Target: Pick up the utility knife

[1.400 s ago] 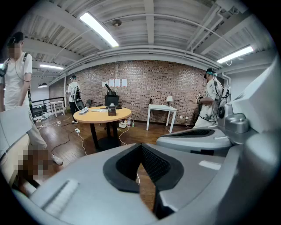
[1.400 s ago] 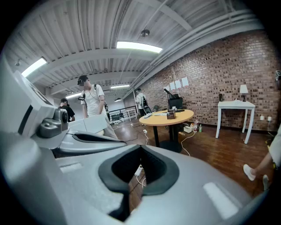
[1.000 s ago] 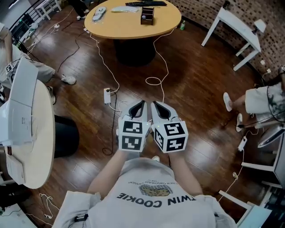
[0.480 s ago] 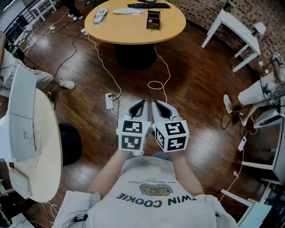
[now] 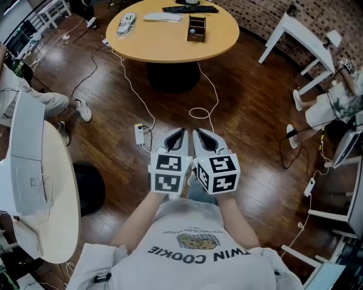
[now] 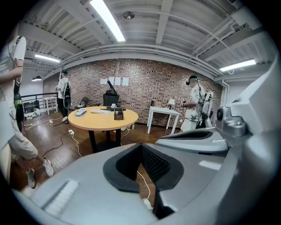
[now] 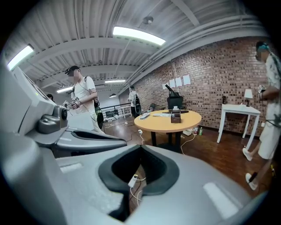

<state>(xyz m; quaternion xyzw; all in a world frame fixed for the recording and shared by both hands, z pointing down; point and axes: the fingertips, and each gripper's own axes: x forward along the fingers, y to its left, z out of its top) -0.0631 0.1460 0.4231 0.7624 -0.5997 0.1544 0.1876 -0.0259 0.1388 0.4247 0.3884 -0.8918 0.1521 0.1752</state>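
The left gripper (image 5: 180,132) and the right gripper (image 5: 197,132) sat side by side at the centre of the head view, nearly touching, just above the person's grey shirt (image 5: 193,249). Each gripper's own view showed its jaws pressed together at the tips with nothing between them. Only the dark wood floor (image 5: 244,113) and a white cable (image 5: 198,110) showed through the gap behind the pads. At the top of the frame stood a round wooden table (image 5: 170,42) carrying a small brown box (image 5: 196,28), a dark flat bar (image 5: 190,9) and two pale items toward its upper left. The utility knife could not be told apart among these, as they were too small. A white power strip (image 5: 139,135) lay on the floor just left of the gripper tips.
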